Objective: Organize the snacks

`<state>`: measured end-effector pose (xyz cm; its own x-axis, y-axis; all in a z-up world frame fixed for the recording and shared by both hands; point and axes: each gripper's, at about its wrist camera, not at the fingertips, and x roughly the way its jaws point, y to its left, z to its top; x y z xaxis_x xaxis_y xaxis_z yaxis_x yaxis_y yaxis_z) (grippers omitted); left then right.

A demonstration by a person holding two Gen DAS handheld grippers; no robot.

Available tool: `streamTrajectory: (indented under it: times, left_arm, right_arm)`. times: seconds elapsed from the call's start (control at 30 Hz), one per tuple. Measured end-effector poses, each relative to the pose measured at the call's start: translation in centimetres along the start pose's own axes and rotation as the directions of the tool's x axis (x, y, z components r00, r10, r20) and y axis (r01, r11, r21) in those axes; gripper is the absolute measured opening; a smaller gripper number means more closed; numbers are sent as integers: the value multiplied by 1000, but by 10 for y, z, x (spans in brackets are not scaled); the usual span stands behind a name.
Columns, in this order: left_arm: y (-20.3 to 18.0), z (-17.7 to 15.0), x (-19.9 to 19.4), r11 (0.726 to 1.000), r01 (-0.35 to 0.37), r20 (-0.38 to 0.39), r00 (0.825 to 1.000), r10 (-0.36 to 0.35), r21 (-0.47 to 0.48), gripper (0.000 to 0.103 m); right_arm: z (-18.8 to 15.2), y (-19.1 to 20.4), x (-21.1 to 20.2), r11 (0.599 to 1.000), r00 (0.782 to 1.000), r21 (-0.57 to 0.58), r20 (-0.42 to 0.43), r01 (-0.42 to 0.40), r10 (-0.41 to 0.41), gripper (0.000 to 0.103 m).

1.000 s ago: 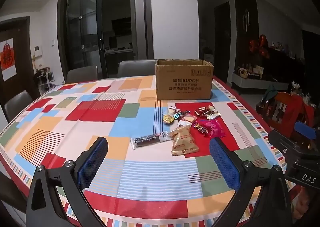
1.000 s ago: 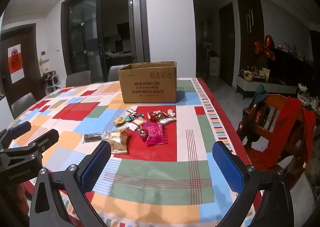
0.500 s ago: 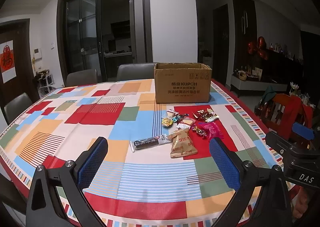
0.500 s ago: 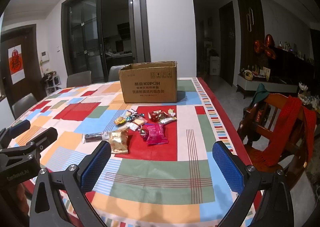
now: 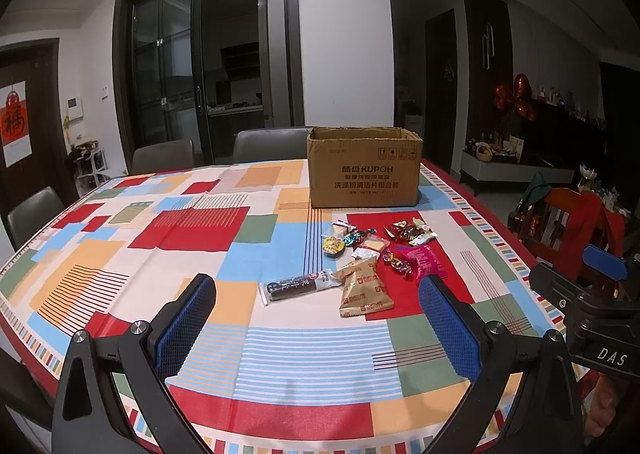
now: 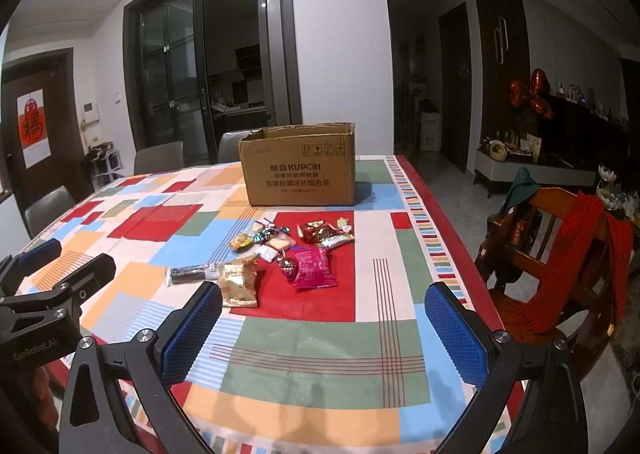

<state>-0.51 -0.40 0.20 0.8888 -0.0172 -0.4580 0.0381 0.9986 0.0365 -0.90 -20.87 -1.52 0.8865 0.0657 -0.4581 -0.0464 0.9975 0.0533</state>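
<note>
My feeds show a dim room, with light from overhead falling on the desk [image 5: 120, 254]. Focus is sharp. Fisheye bending and black corners frame both views.

The patchwork-clothed table [image 5: 120, 254] bears a cardboard box [image 5: 364, 169] and scattered snacks [image 5: 360, 258]

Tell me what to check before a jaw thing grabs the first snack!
1. Left gripper jaws wide apart, holding nothing: ok.
2. Right gripper jaws wide apart, holding nothing: ok.
3. Brown cardboard box upright, top open: ok.
4. Room inside the box: cannot tell, its inside is hidden.
5. Long dark snack bar in clear wrapper lies apart at the pile's left edge, easy to reach: ok.
6. Tan crinkled snack packet touches the bar's end; may shift: not ok.
</note>
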Motion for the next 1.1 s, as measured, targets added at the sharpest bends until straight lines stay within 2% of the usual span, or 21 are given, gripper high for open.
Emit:
streamTrajectory:
  times: [1.1]
  left_arm:
    - [-1, -1, -1, 1000, 0, 1, 1000, 0, 2, 103]
  right_arm:
    - [1, -1, 0, 1000, 1000, 5, -5, -3, 3, 103]
